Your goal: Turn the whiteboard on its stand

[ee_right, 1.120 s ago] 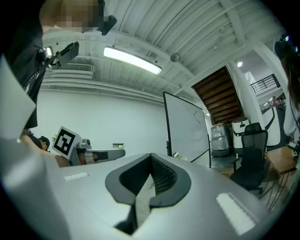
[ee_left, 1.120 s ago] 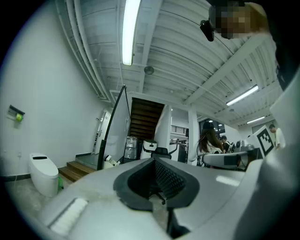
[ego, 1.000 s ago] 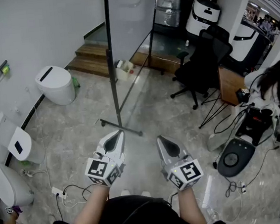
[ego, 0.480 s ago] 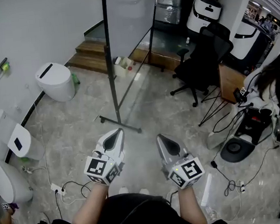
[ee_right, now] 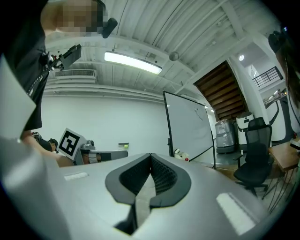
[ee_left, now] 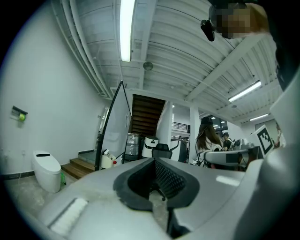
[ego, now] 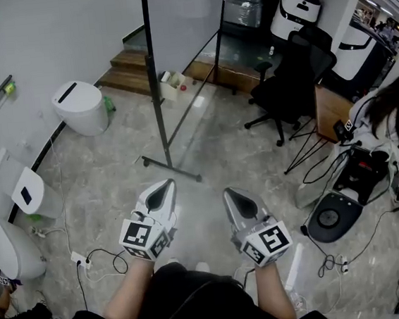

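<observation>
The whiteboard (ego: 181, 15) stands on its black stand, with a post (ego: 154, 82) and a foot bar (ego: 171, 169), on the floor ahead of me. My left gripper (ego: 162, 191) and right gripper (ego: 236, 199) are held side by side, pointing level toward it and well short of the foot bar. Both are shut with nothing in them. The board (ee_left: 115, 126) stands far beyond the closed left gripper (ee_left: 157, 180) in the left gripper view. In the right gripper view the board (ee_right: 190, 126) stands beyond the closed right gripper (ee_right: 150, 176).
White toilets (ego: 81, 107) (ego: 26, 198) line the left wall, with a power strip and cables (ego: 79, 258) on the floor. Wooden steps (ego: 130, 70) lie behind the board. A black office chair (ego: 287, 82), a round robot base (ego: 330, 219) and a person (ego: 394, 120) are at the right.
The head view has shifted a little: the whiteboard's foot bar sits slightly higher and the grippers slightly lower. Both grippers stay shut and side by side.
</observation>
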The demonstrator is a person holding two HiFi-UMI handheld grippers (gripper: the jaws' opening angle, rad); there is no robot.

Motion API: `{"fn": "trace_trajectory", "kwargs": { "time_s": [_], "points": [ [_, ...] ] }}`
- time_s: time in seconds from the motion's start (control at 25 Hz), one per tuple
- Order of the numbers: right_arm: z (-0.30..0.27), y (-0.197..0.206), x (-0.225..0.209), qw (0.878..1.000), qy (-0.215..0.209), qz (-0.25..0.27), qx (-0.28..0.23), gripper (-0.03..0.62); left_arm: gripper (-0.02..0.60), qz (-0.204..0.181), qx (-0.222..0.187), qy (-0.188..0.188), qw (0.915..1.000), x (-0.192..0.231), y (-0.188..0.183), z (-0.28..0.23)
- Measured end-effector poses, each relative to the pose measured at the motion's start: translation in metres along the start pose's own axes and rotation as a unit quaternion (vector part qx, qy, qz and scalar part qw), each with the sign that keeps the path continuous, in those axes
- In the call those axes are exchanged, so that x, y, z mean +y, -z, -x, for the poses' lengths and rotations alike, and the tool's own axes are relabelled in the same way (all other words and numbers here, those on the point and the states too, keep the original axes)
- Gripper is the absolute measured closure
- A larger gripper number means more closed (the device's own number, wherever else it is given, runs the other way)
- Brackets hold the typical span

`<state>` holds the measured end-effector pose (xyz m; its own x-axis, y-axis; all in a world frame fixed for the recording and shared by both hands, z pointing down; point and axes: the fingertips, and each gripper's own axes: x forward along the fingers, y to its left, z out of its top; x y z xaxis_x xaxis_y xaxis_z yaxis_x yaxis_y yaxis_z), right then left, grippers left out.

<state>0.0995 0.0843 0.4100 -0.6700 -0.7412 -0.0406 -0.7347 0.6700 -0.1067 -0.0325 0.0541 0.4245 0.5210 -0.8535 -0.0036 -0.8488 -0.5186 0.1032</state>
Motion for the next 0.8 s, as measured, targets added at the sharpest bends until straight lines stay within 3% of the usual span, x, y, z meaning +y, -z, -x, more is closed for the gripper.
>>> {"fn": "trace_trajectory", "kwargs": {
  "time_s": [0.48, 0.8],
  "points": [
    [0.017, 0.011, -0.018, 1.000, -0.012, -0.010, 0.008, 0.585, 0.580, -0.004, -0.001, -0.045, 0.9990, 0.001, 0.003, 0.005],
    [-0.003, 0.010, -0.026, 1.000, -0.009, -0.013, 0.007, 0.585, 0.580, 0.001, -0.003, -0.048, 0.9988, 0.020, 0.002, -0.005]
  ]
}}
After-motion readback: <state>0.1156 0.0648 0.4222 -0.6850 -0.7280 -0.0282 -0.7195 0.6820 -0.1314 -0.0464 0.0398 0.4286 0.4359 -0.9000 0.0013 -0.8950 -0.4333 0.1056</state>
